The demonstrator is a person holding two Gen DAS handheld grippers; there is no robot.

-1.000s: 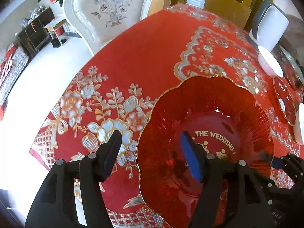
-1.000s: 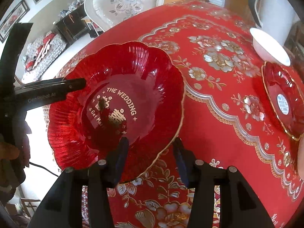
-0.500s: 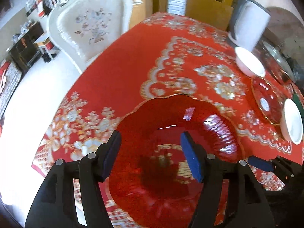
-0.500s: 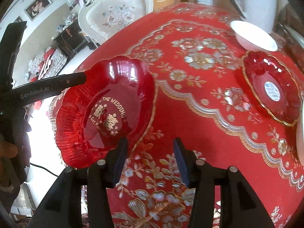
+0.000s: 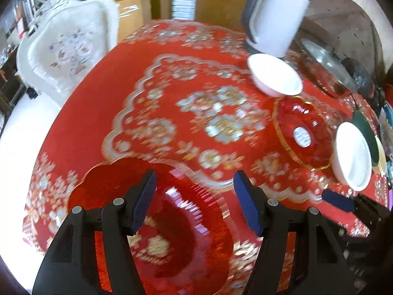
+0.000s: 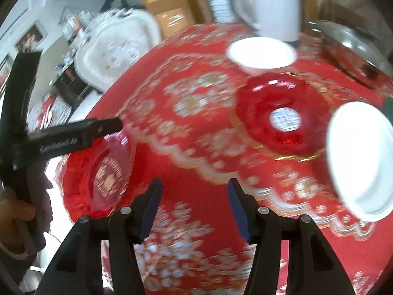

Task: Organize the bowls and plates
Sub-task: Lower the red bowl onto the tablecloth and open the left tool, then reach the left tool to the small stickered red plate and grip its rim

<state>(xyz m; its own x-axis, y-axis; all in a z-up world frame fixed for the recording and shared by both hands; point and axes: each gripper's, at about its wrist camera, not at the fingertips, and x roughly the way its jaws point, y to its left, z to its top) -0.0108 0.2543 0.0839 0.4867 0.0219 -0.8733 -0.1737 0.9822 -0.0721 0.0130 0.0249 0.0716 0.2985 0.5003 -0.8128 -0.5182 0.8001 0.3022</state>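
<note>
A large red glass flower-shaped plate (image 5: 176,231) with gold lettering lies on the red tablecloth near the table's front left edge; it also shows in the right wrist view (image 6: 103,174). My left gripper (image 5: 194,196) is open above its far rim, holding nothing. My right gripper (image 6: 192,201) is open and empty over bare cloth, to the right of that plate. A smaller red glass plate (image 5: 302,132) (image 6: 282,115) lies at the right. One white bowl (image 5: 275,78) (image 6: 262,54) sits behind it. Another white bowl (image 5: 353,154) (image 6: 361,157) sits right of it.
A white and grey jug (image 5: 272,17) stands at the back. A glass lid (image 5: 326,66) and dark green and cream plates (image 5: 368,135) lie at the far right. A white carved chair (image 5: 66,49) stands beyond the table's left edge.
Both grippers have pulled back and swung right, away from the large red plate. The right gripper's fingers no longer straddle its rim. The plate now rests on the cloth.
</note>
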